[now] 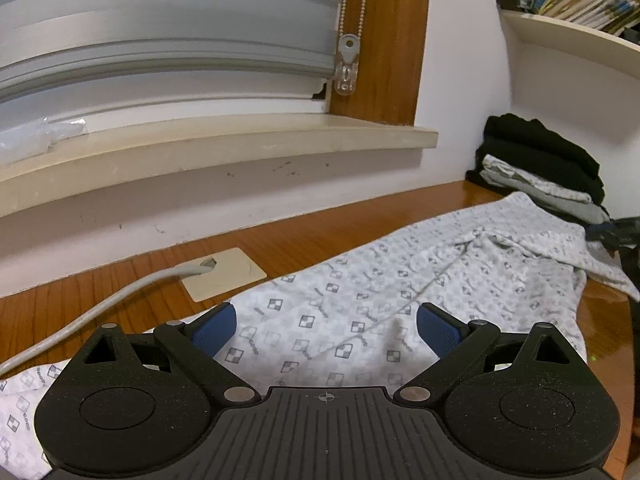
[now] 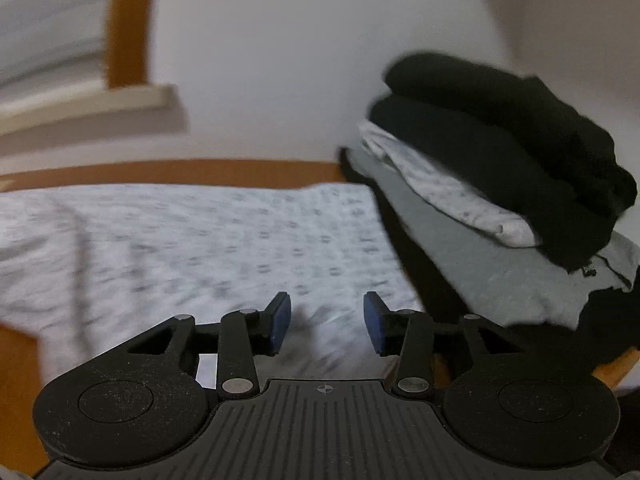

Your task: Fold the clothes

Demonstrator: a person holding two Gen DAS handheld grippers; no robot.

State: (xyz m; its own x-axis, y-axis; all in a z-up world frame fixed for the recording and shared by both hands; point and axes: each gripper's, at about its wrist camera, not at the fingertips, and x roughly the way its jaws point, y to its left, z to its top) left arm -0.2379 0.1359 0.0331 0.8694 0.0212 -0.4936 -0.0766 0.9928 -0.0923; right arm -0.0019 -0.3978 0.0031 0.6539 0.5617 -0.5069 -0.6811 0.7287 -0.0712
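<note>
Garment: a white patterned garment (image 1: 360, 312) with small grey checkered squares and chain-like marks is laid out on the wooden tabletop (image 1: 132, 280). It looks thin and soft.
Garment lie: mostly flat near the left gripper (image 1: 326, 330); a long diagonal crease is seen running toward the far end, where the cloth is bunched and partly folded over itself.
Garment place: spread lengthways in front of the window sill (image 1: 224, 148), between the left gripper and the stack of folded clothes (image 1: 540, 168).
Right wrist view: the same garment (image 2: 192, 240) is seen blurred, filling the tabletop (image 2: 180, 172) up to the stack (image 2: 500, 168).
Left gripper: jaws spread wide above the garment, blue pads (image 1: 214, 330) clear of the cloth, nothing gripped.
Right gripper (image 2: 326, 324): jaws partly apart over the cloth, nothing seen pinched between the pads (image 2: 280, 322).
Stack: black items on top, a white patterned piece and a grey piece beneath; it is set against the wall, its base touching or overlapping the garment's far edge.
Edges: the garment's edge toward the window sill is left with a bare strip of wood along the wall.
Open room: bare wood is seen beside the garment, below the sill, holding a beige cable plate (image 1: 222, 274) and a grey cable (image 1: 100, 312).
Shelf (image 1: 568, 36): mounted above the stack, books on it.
</note>
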